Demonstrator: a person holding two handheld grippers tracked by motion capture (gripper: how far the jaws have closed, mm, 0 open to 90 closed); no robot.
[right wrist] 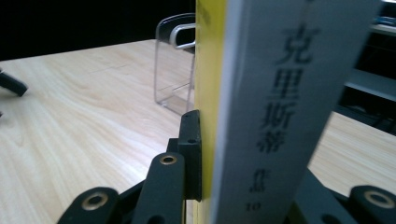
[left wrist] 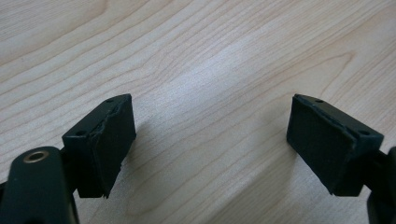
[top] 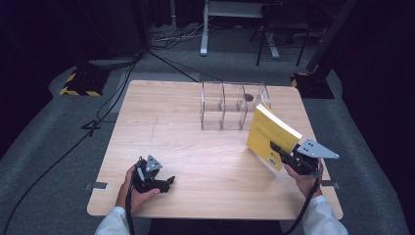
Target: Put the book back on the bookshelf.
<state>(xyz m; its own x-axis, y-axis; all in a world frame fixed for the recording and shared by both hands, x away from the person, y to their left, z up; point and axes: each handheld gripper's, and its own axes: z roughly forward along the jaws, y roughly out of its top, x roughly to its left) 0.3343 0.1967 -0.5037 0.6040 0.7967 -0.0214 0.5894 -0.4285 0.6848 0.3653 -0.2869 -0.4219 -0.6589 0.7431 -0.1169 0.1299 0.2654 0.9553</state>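
A yellow book [top: 270, 135] with a white spine [right wrist: 280, 116] is held tilted above the right side of the wooden table [top: 195, 152]. My right gripper [top: 283, 152] is shut on its lower edge, one black pad pressed flat on the yellow cover [right wrist: 208, 93]. A clear acrylic organizer [top: 230, 105] with several compartments stands at the table's far middle, just behind the book. My left gripper [top: 169, 184] rests low near the front left edge. Its two black pads [left wrist: 114, 135] stand wide apart over bare wood, with nothing between them.
Beyond the table lie a grey floor, black cables [top: 78, 137], a yellow-and-black striped stand base [top: 78, 83] at the far left, and metal frame legs [top: 204, 29] at the back. Bare wood stretches between the two grippers.
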